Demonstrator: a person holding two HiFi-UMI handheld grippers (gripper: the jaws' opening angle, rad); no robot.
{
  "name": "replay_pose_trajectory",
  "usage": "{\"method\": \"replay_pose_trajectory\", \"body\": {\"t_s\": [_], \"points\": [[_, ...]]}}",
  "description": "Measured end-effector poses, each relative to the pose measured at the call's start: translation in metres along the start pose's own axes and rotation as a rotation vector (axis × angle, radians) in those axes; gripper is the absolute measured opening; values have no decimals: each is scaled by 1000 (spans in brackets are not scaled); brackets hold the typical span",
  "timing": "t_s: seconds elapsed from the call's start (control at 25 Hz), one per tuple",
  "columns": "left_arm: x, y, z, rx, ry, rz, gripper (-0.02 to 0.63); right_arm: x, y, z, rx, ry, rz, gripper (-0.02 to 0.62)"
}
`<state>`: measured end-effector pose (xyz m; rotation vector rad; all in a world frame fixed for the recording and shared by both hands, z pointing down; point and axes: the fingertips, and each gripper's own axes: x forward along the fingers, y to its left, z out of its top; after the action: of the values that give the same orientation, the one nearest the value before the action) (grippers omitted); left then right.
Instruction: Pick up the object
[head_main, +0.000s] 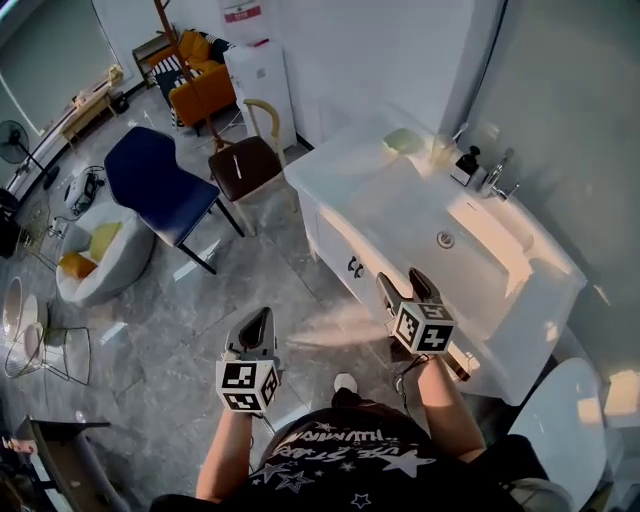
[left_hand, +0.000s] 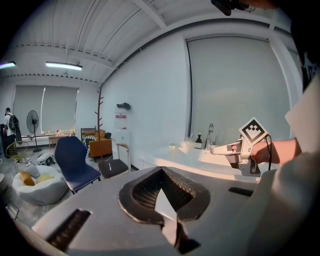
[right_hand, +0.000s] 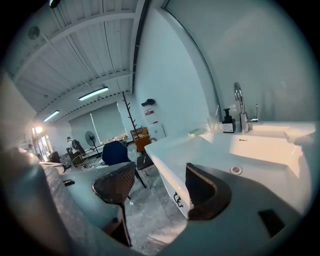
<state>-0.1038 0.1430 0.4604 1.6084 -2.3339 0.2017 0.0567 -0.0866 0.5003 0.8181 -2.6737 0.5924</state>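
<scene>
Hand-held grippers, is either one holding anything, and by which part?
Nothing is held. The left hand-held gripper is shut on nothing; the right hand-held gripper stands open and empty.

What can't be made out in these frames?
- Pale green item on the counter: head view, too small and washed out by glare to identify.
- Floor ahead of the left hand-held gripper: left gripper view, its own shut jaws and body cover it.
- Counter's near edge: right gripper view, behind the right hand-held gripper's open jaw.
- Which thing is to be picked up: no view settles it.
</scene>
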Motion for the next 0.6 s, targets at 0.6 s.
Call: {"method": "replay_pose_trajectory", "body": {"t_s": [0.6], "points": [[112, 0, 44, -1, -5, -82, 16, 70, -44, 33, 50, 21, -38, 305]]}}
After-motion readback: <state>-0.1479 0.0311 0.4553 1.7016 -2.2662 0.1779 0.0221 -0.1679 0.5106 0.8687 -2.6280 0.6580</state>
